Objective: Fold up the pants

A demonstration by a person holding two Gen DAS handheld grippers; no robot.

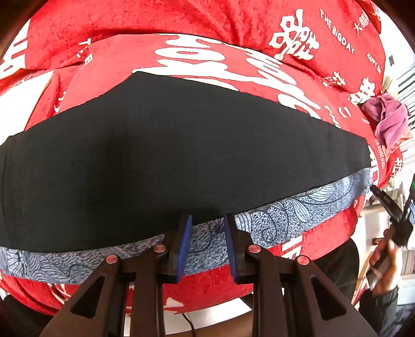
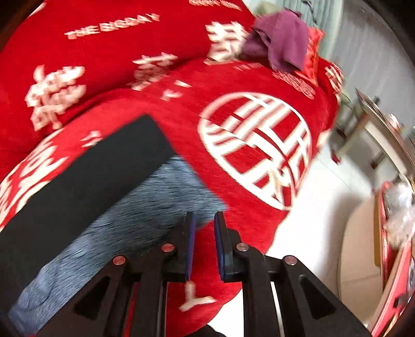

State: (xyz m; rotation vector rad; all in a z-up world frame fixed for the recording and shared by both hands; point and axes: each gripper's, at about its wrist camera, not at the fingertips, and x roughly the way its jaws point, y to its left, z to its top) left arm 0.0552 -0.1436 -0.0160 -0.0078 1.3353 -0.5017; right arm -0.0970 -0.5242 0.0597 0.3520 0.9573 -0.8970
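The pants (image 1: 166, 158) lie flat on a red blanket (image 1: 145, 18) as a wide black panel with a blue-grey patterned band (image 1: 290, 212) along the near edge. My left gripper (image 1: 207, 220) is open and empty, its blue pads just above that band near its middle. In the right wrist view, which is blurred by motion, the pants (image 2: 85, 186) lie at lower left with the patterned band (image 2: 145, 207) beside them. My right gripper (image 2: 204, 217) is open and empty, over the band's right end. It also shows at the far right of the left wrist view (image 1: 389, 204), held in a hand.
A crumpled purple cloth (image 1: 389, 119) lies at the blanket's right end, also in the right wrist view (image 2: 282, 39). The blanket's edge drops to a pale floor (image 2: 319, 207) on the right. A table with clutter (image 2: 384, 134) stands beyond it.
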